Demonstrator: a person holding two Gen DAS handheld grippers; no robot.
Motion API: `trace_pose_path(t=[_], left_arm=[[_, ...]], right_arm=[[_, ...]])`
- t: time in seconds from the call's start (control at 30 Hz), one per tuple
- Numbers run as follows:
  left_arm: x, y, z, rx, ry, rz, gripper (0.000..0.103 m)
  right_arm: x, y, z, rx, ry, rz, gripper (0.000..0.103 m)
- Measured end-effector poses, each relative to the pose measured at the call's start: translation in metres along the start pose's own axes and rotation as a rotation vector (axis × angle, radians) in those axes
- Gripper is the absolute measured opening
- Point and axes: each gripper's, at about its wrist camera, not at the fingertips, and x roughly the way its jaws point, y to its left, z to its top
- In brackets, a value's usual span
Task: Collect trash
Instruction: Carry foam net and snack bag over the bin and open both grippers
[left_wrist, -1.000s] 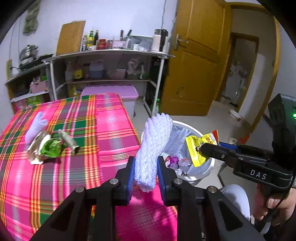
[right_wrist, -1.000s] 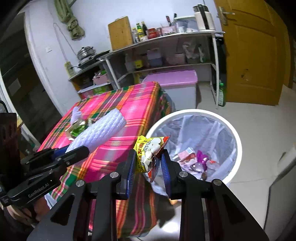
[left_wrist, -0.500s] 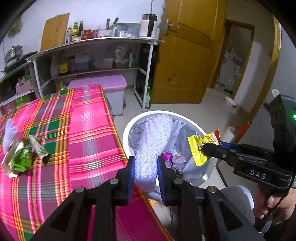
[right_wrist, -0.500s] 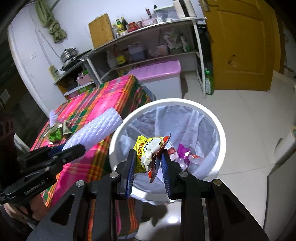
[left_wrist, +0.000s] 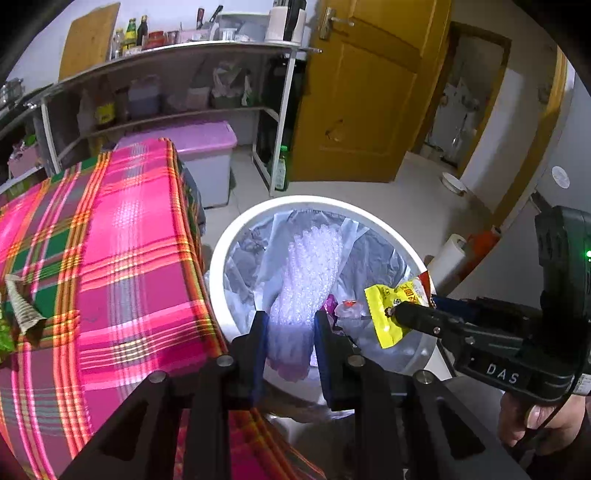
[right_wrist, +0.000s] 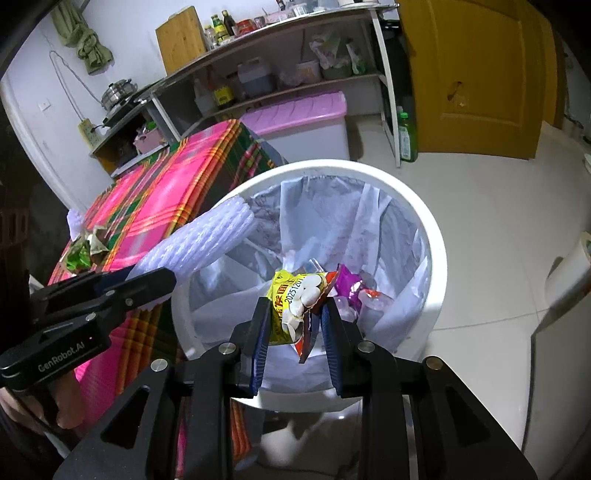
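Observation:
A white foam net sleeve (left_wrist: 308, 291) is clamped in my left gripper (left_wrist: 290, 325), which is shut on it and holds it over the white trash bin (left_wrist: 258, 218). In the right wrist view the same sleeve (right_wrist: 207, 240) juts over the bin rim (right_wrist: 432, 236) from the left. My right gripper (right_wrist: 293, 314) is shut on a yellow snack wrapper (right_wrist: 295, 299) above the bin's inside. The left wrist view catches that wrapper (left_wrist: 391, 310) at the right gripper's tip. Wrappers lie at the bottom of the lined bin.
A pink plaid table (left_wrist: 122, 258) stands left of the bin, with a crumpled green wrapper (right_wrist: 79, 254) and other scraps on it. Behind are a pink-lidded tub (left_wrist: 199, 140), metal shelves (left_wrist: 166, 55) and a yellow door (left_wrist: 369, 99). A paper roll (right_wrist: 569, 269) lies right of the bin.
Both grippers have swung from beside the table to above the bin and come lower, each keeping its load. The bin now fills the middle of both views.

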Motion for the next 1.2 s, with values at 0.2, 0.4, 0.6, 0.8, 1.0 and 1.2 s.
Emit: trace_pose_path(t=[0.2, 0.4, 0.6, 0.8, 1.0, 1.2], left_arm=[[0.009, 0.005, 0.003, -0.018, 0.019, -0.018, 0.041], [0.008, 0.006, 0.003, -0.037, 0.011, -0.045, 0.045], [-0.008, 0.005, 0.000, -0.044, -0.024, -0.057, 0.045], [-0.032, 0.006, -0.005, -0.048, -0.064, -0.048, 0.045], [-0.058, 0.010, -0.014, -0.045, -0.111, -0.035, 0.045], [-0.083, 0.016, -0.024, -0.053, -0.154, -0.022, 0.045]], right_arm=[[0.005, -0.002, 0.000, 0.003, 0.009, -0.014, 0.037], [-0.002, 0.000, 0.002, 0.000, -0.008, -0.022, 0.038], [-0.014, 0.009, 0.001, -0.017, -0.032, -0.016, 0.038], [-0.028, 0.026, 0.000, -0.042, -0.061, -0.003, 0.038], [-0.040, 0.051, -0.004, -0.087, -0.077, 0.018, 0.038], [-0.050, 0.074, -0.008, -0.132, -0.094, 0.038, 0.038]])
